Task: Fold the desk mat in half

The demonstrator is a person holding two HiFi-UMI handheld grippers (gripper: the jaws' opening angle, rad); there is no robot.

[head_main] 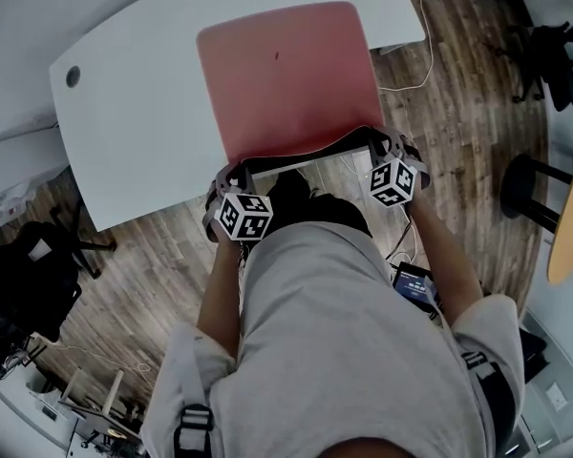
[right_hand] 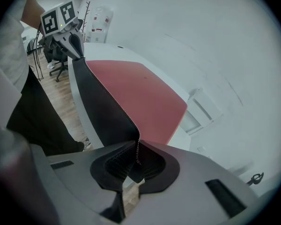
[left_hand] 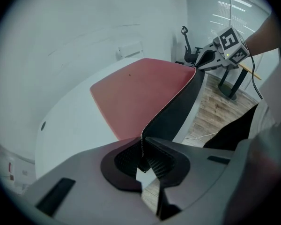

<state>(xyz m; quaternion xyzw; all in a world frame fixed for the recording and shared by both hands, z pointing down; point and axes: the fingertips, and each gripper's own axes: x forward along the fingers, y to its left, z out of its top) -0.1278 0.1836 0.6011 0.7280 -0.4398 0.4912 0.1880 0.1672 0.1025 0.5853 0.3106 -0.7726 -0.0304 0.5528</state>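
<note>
I have the left tongs (left_hand: 143,159) clamped on the near left corner of the desk mat (head_main: 285,70) and the right tongs (right_hand: 136,159) clamped on its near right corner. In each gripper view the stitched edge runs straight down between the pads. The mat's near edge is lifted off the white tabletop (head_main: 138,103) and shows its black underside, while the red far part lies flat. From the head view the marker cubes (head_main: 244,216) cover most of both tongs, and my own torso (head_main: 334,332) hides the wooden floor (head_main: 458,93) just below the tabletop's near edge. A small dark speck (head_main: 276,55) sits on the red face; I cannot tell what it is. A white notice (right_hand: 99,18) with red print hangs on the wall in the right gripper view, too small to read. An office chair (head_main: 24,275) at the left is dark and hard to make out.
</note>
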